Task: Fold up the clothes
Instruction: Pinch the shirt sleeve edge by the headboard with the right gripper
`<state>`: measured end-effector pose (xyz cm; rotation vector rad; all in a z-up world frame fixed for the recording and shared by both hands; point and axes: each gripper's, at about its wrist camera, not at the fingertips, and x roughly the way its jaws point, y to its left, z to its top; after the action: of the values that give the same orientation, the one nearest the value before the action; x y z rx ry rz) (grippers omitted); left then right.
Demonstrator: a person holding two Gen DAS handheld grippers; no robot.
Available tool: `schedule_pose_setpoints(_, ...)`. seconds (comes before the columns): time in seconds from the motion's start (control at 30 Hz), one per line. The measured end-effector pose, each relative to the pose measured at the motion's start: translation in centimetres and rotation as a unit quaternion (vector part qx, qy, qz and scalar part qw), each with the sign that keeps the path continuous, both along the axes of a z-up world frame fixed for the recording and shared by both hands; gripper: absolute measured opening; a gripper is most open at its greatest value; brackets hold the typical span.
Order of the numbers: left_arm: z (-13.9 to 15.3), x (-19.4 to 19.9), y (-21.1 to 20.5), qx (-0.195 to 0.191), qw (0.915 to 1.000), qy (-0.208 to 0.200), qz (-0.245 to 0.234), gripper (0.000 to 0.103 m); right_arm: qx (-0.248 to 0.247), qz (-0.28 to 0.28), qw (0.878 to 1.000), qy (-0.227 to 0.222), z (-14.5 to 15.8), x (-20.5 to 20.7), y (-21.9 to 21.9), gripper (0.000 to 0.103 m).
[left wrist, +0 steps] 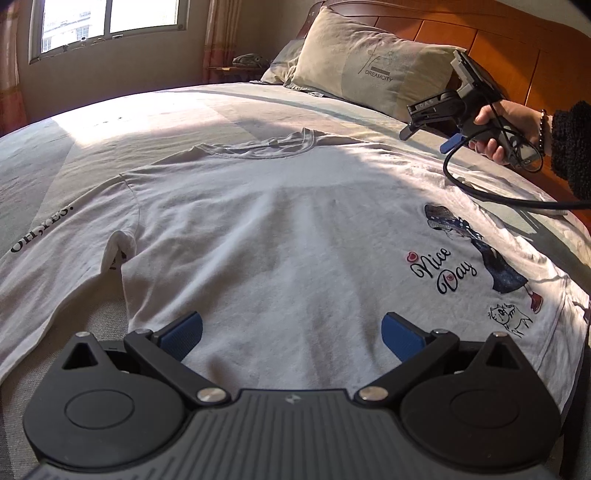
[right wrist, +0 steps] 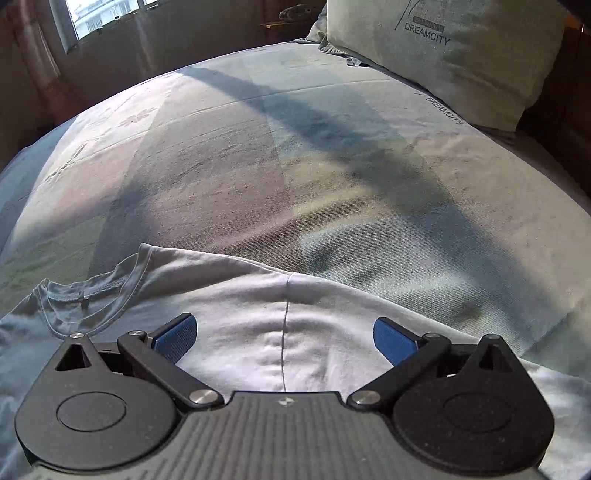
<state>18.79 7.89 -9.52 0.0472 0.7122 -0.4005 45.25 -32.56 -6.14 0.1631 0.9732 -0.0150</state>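
Observation:
A white long-sleeved T-shirt (left wrist: 266,229) lies spread flat on the bed, collar (left wrist: 258,146) toward the far side, with a "Nice Day" print (left wrist: 443,271) at the right. My left gripper (left wrist: 291,334) is open and empty, low over the shirt's near part. My right gripper (right wrist: 284,338) is open and empty over the shirt's shoulder seam (right wrist: 284,325), with the collar (right wrist: 85,291) to its left. In the left wrist view the right gripper (left wrist: 428,134) shows at the far right, held in a hand above the shirt's right shoulder.
The bed sheet (right wrist: 295,166) stretches beyond the shirt. A pillow (left wrist: 373,70) marked DREAMCITY leans on the wooden headboard (left wrist: 517,48) at the right. A black cable (left wrist: 491,197) trails over the shirt's right edge. A window (left wrist: 107,22) is at the far left.

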Motion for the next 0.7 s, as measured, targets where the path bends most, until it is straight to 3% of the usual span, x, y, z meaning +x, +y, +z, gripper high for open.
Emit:
schedule_pose_setpoints(0.17,-0.1,-0.2,-0.6,0.004,0.9999,-0.005,-0.010,0.102,-0.029,-0.114,0.992,0.056,-2.7,-3.8,-6.7,0.103)
schedule_pose_setpoints(0.23,-0.3,-0.1,-0.8,0.008,0.9999,-0.003,-0.014,0.102,-0.032,-0.144,0.988,0.046,-3.7,-3.8,-8.5,0.103)
schedule_pose_setpoints(0.37,-0.5,-0.1,-1.0,0.013,0.9998,0.000,-0.017,0.102,-0.068,-0.149,0.986,0.014,-4.3,-1.3,-9.3,0.103)
schedule_pose_setpoints(0.47,-0.4,-0.2,-0.9,0.013,0.9998,-0.002,-0.015,0.102,-0.060,-0.152,0.987,0.003,-3.7,-0.7,-10.4,0.103)
schedule_pose_setpoints(0.6,0.2,-0.6,-0.6,-0.001,0.9998,-0.011,-0.016,0.102,-0.042,-0.177,0.983,-0.023,-1.4,-4.7,-12.1,0.103)
schedule_pose_setpoints(0.7,0.3,-0.7,-0.7,0.000,0.9997,-0.014,-0.018,0.102,-0.048,-0.206,0.977,-0.010,-0.7,-8.4,-14.4,0.103)
